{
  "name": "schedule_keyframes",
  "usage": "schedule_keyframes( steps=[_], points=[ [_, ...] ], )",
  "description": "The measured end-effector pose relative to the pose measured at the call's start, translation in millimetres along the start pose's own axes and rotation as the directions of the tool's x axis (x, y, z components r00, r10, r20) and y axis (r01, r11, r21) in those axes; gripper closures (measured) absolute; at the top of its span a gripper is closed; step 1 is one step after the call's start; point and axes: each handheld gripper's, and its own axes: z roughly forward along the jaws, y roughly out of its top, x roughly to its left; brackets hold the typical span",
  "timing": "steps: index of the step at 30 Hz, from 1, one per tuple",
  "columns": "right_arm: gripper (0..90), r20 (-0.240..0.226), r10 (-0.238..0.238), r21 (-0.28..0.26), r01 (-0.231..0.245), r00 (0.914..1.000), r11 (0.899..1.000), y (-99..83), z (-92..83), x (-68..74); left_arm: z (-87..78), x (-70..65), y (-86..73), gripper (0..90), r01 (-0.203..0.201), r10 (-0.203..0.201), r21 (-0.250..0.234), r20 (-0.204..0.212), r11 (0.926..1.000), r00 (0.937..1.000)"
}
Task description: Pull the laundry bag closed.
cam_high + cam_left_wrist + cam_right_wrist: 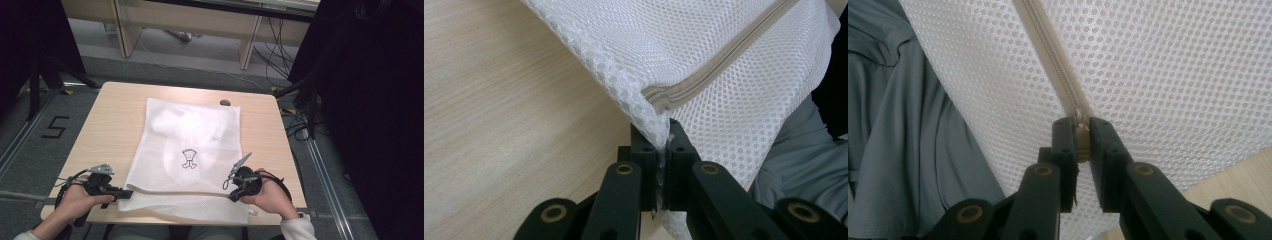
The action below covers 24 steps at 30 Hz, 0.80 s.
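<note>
While the left gripper's [663, 150] fingers pinch the mesh bag's [190, 145] corner, the right gripper's [1081, 137] fingers clamp its zipper pull [1082, 139].

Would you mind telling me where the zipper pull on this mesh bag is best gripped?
Grip the zipper pull by its flat tab, coming along the zipper line from the mesh bag's near edge; the right tongs pinch it so.

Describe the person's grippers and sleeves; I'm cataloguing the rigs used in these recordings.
Both the left gripper and right gripper are black, with flat jaws on linkage arms with brass-coloured pivots. Each carries a grey three-cornered plate and trails a black cable. The sleeves are white.
</note>
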Motion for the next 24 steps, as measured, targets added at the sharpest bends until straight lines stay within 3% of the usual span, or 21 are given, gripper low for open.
schedule_keyframes(
  steps=[3, 14, 19, 24],
  points=[
    [82.2, 0.006, -0.021, 0.011, 0.021, 0.9998, 1.0, -2.8, -0.6, -2.5, -0.4, -0.3, -0.2, 85.5, -0.002, 0.002, 0.003, -0.006, 1.0, 1.0],
    [82.2, 0.041, 0.042, 0.048, -0.044, 0.9982, 0.998, -23.8, 1.5, -12.3, -1.2, 0.4, -1.3, 85.5, -0.007, 0.008, 0.009, -0.013, 0.9999, 0.9999],
    [82.2, 0.04, 0.049, 0.051, -0.051, 0.998, 0.997, -27.1, 3.1, -14.7, -0.4, -0.5, -2.3, 85.5, -0.006, 0.006, -0.009, -0.018, 0.9999, 0.9998],
    [82.0, 0.047, 0.047, 0.057, -0.05, 0.9978, 0.997, -27.4, 3.4, -14.9, -1.3, 0.1, -2.1, 85.4, -0.007, 0.007, 0.004, -0.012, 1.0, 0.9999]
  ],
)
